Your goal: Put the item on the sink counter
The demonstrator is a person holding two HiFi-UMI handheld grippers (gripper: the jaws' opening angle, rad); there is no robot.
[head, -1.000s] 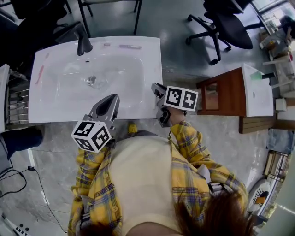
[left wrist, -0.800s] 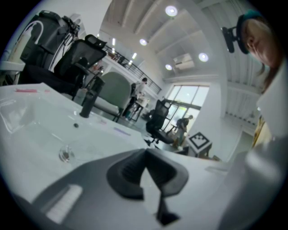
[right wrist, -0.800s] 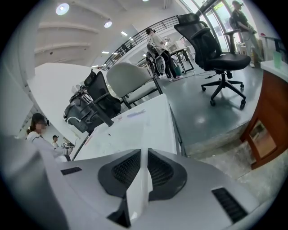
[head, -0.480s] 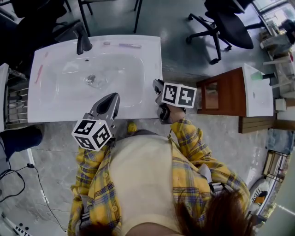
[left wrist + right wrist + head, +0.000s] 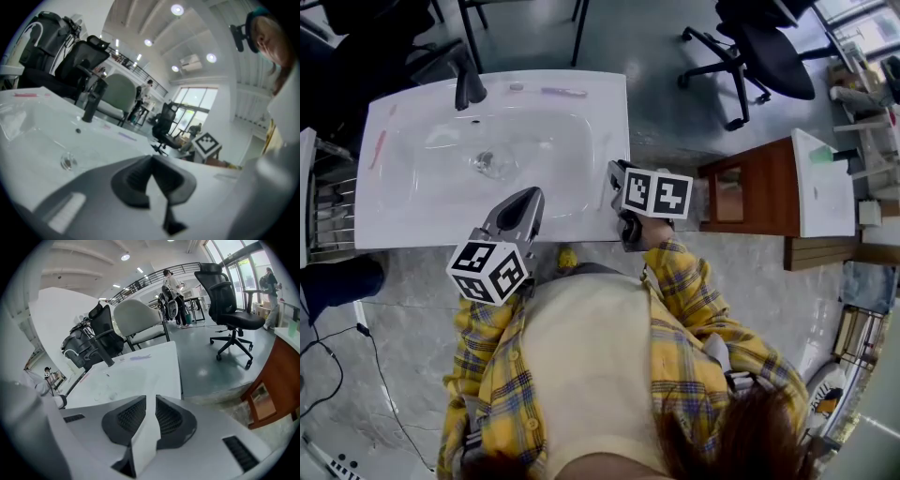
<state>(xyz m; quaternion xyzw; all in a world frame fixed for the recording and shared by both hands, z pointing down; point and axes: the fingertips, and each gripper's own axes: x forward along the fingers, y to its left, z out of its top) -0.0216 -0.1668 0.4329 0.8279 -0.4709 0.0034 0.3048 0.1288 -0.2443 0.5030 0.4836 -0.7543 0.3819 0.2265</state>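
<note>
The white sink counter fills the upper left of the head view, with its basin in the middle. My right gripper hovers over the counter's right edge. In the right gripper view its jaws stand nearly together on a thin white item that runs back between the pads. My left gripper hangs over the counter's front rim, and in the left gripper view its tips meet with nothing between them. What the white item is cannot be made out.
A dark faucet stands at the basin's back left. A purple stick lies on the back rim and a red one on the left rim. A brown cabinet stands right of the counter, an office chair behind it.
My right gripper has shifted left and slightly forward, from beside the counter to over its right edge. The left gripper has stayed put.
</note>
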